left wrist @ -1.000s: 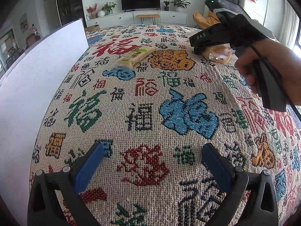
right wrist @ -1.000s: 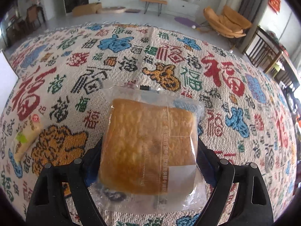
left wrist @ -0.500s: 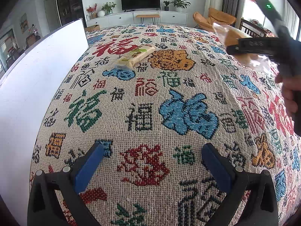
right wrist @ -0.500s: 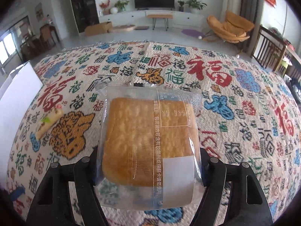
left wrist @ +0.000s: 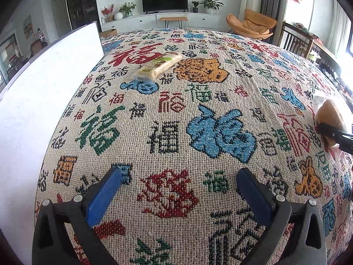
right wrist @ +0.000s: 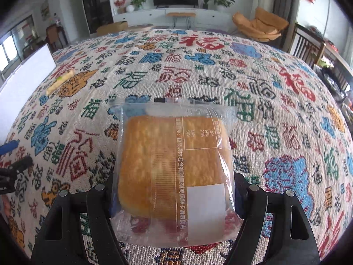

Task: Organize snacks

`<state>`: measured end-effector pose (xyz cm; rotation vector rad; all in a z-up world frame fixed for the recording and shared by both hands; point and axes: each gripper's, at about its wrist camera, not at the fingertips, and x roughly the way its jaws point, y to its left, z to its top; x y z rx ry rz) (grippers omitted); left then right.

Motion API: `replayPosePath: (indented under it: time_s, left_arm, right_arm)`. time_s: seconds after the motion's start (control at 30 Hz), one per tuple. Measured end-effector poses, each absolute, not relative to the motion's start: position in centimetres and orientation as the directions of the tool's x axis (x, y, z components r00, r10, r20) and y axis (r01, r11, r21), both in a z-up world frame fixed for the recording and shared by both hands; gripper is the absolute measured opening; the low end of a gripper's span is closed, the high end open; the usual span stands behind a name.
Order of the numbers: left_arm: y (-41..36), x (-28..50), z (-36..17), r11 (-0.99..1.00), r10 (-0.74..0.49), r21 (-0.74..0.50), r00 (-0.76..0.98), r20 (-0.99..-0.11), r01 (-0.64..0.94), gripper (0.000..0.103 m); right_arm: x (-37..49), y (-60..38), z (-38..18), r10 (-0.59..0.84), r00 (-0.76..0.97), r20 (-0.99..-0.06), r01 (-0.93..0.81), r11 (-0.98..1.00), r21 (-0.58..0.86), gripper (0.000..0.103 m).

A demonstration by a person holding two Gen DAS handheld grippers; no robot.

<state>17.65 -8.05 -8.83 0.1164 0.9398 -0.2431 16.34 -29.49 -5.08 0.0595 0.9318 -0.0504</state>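
Living room; desk under a patterned cloth. Right tool clamps a wrapped bread packet, jaws set wide, just eased slightly. Left tool wide open, empty.

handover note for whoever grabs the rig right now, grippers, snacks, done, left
Right gripper: jaws around the clear-wrapped bread pack, carried above the patterned cloth; they have just been adjusting on the pack.
Left gripper: open, empty, low over the cloth.
Long wafer pack: lying on the cloth near the white board.
Done: bread pack picked up.
Left: set it down, probably by the wafer pack; the drop spot is unclear.
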Motion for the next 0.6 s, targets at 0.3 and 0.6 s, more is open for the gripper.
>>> replayPosePath:
  time_s: [0.3, 0.6]
  left_arm:
    - [-8.08, 17.69, -8.89, 0.966, -0.156, -0.007, 0.565, -0.810, 0.257, 0.103]
    - [-8.03, 17.68, -8.85, 0.966, -0.156, -0.007, 0.565, -0.810, 0.257, 0.103]
  right_arm:
    - [16.15, -29.10, -5.65, -0.044, 0.605, -0.795, 0.082, 0.997, 0.008, 0.086]
    - [16.20, -29.05, -5.71, -0.045, 0.605, -0.795, 0.083, 0.997, 0.007, 0.086]
